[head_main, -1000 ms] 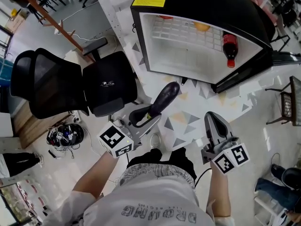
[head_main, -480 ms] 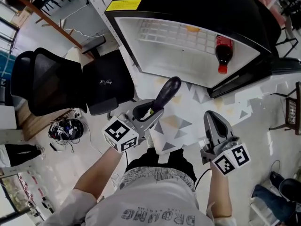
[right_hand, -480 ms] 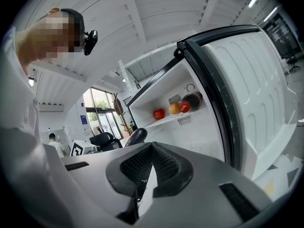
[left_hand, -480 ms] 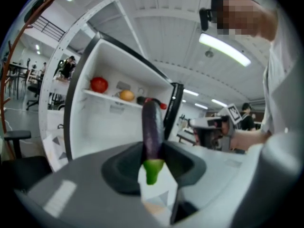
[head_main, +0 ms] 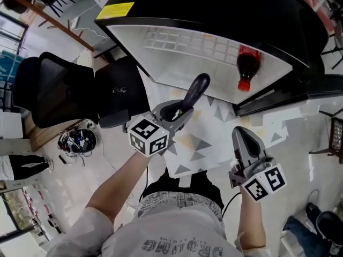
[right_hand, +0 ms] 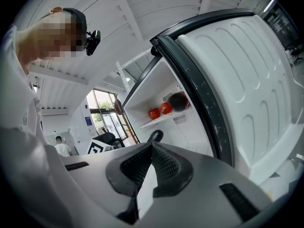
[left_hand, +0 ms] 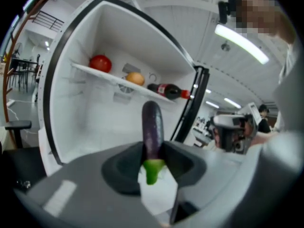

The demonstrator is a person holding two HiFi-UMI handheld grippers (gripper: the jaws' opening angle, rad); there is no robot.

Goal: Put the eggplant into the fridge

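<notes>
So far the eggplant [head_main: 195, 91] is only on its way: the left gripper [head_main: 181, 110] is clamped on its green stem end, aiming the dark tip at the open fridge [head_main: 177, 63], which it has not yet entered, while the right gripper [head_main: 242, 135] at the right has its jaws pressed together on nothing. Setting it inside and letting go are likely what remains; the yellow label [head_main: 114, 10] on the fridge and the one on the bottle [head_main: 247, 66] are too small to read.

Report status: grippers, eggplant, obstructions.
Left gripper shut on eggplant, facing open fridge. Right gripper shut, holding nothing. Bottle on upper shelf; space below looks unobstructed.
</notes>
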